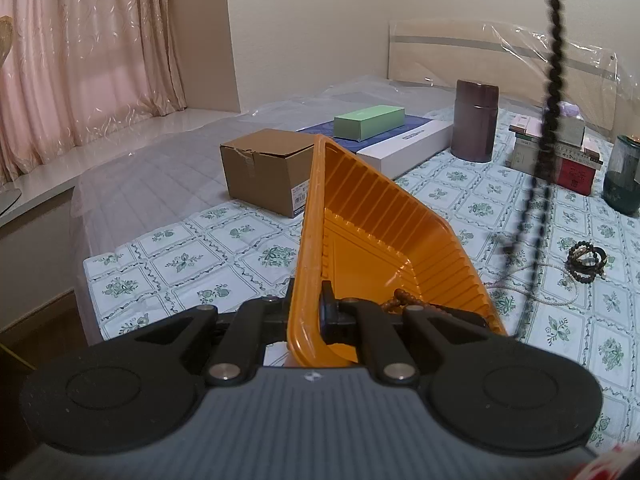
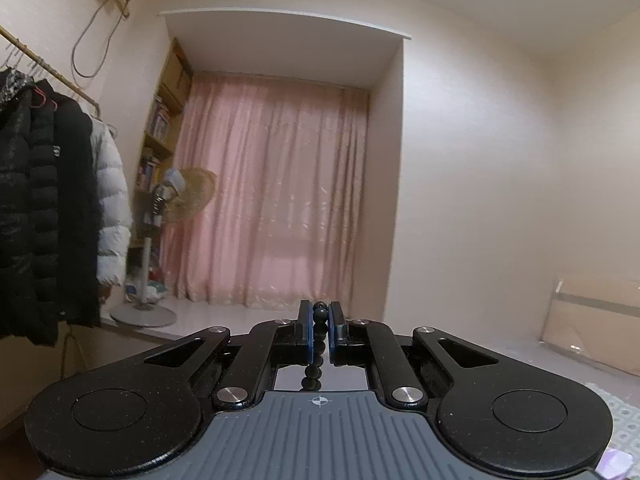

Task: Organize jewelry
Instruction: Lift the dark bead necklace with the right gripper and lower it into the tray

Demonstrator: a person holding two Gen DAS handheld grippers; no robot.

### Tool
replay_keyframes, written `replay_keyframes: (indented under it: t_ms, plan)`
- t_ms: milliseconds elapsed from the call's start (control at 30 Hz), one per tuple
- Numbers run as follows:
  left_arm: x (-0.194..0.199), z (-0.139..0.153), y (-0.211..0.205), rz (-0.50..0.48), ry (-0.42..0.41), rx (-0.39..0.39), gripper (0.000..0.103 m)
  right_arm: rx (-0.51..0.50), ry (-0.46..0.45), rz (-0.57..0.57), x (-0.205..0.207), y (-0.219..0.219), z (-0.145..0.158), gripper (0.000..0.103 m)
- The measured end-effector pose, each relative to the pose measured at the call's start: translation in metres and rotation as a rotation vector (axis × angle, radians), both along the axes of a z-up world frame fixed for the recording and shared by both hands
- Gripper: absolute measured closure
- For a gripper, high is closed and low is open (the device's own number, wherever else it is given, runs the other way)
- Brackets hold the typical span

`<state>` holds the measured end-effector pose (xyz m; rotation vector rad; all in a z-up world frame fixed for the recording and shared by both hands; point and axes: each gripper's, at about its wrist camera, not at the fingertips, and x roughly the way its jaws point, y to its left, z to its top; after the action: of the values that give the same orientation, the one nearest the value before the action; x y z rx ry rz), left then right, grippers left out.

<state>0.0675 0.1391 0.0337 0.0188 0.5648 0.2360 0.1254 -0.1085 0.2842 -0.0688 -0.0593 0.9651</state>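
While aloft: long black bead strand (image 2: 318, 344) pinched in right gripper (image 2: 319, 320) jaws, swinging.
Snag risk: dangling tail (image 1: 554, 80) missing tilted orange ribbed plastic tray (image 1: 360, 216).
Tray hold: rim clamped in left gripper (image 1: 306, 312) jaws; could spill brown beads (image 1: 400, 300).

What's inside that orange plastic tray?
In the orange ribbed plastic tray, only a brown bead string shows at its near end. The left gripper, clamped on the rim, hides the nearest corner.

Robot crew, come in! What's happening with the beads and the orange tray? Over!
Left gripper shut on orange tray, brown beads inside. Right gripper shut on black bead string. Bracelets on bedspread. Nothing blocking.
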Motion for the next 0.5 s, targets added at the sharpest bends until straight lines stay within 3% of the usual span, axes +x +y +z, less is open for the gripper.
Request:
replay_keyframes:
  t_ms: [233, 500]
  plan:
    - [-0.001, 0.000, 0.001, 0.002, -0.002, -0.006, 0.096, -0.011, 0.066, 0.035, 0.012, 0.028, -0.011, 0.096]
    - [-0.002, -0.001, 0.001, 0.002, -0.004, -0.010, 0.096, -0.200, 0.299, 0.091, 0.052, 0.075, -0.099, 0.096]
